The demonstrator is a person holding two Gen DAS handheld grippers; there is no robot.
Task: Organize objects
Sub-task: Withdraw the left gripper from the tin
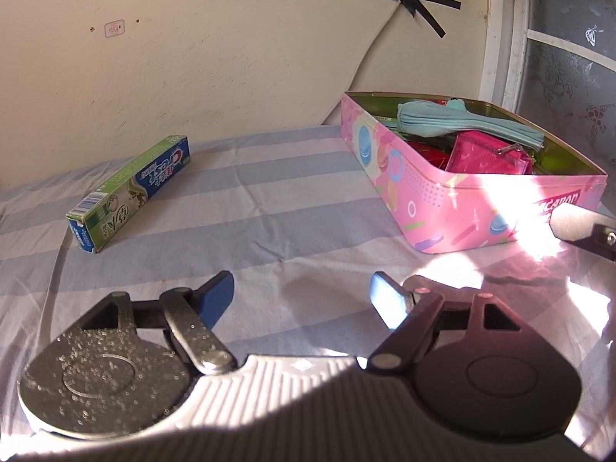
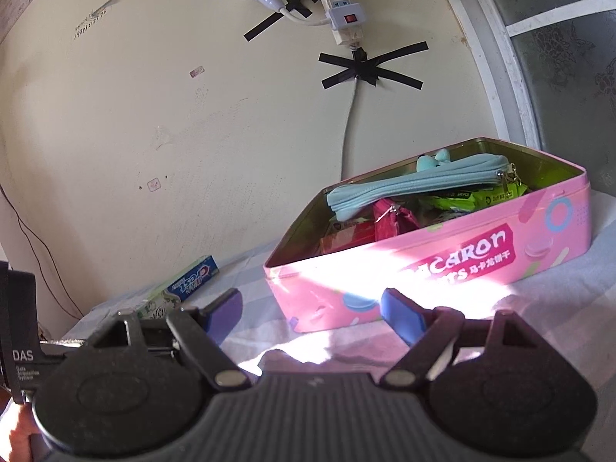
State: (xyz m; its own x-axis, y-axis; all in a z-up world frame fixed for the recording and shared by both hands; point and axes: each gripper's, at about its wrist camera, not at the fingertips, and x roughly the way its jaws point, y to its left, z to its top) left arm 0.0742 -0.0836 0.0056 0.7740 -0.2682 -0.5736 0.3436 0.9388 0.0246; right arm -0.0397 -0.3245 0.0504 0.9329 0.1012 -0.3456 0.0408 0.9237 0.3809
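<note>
A green and blue toothpaste box [image 1: 129, 192] lies on the striped bedsheet at the left, apart from the tin. The pink macaron tin [image 1: 454, 208] stands open at the right. It holds a light blue zip pouch [image 1: 469, 125], a magenta purse [image 1: 489, 156] and snack packets. My left gripper [image 1: 304, 296] hovers open over bare sheet, nothing between its blue pads. In the right wrist view the tin [image 2: 454, 269] is just ahead, the pouch [image 2: 415, 186] lies across its contents and the toothpaste box [image 2: 184, 285] shows at the left. My right gripper [image 2: 312, 306] is open and empty.
A cream wall stands close behind the bed, with a power strip [image 2: 340, 4] and cable [image 2: 348, 123] taped to it. A window frame [image 1: 504, 38] rises at the right. The bedsheet [image 1: 269, 231] is wrinkled, with sunlight glaring on its right part. Part of the other gripper [image 1: 577, 223] shows at the right edge.
</note>
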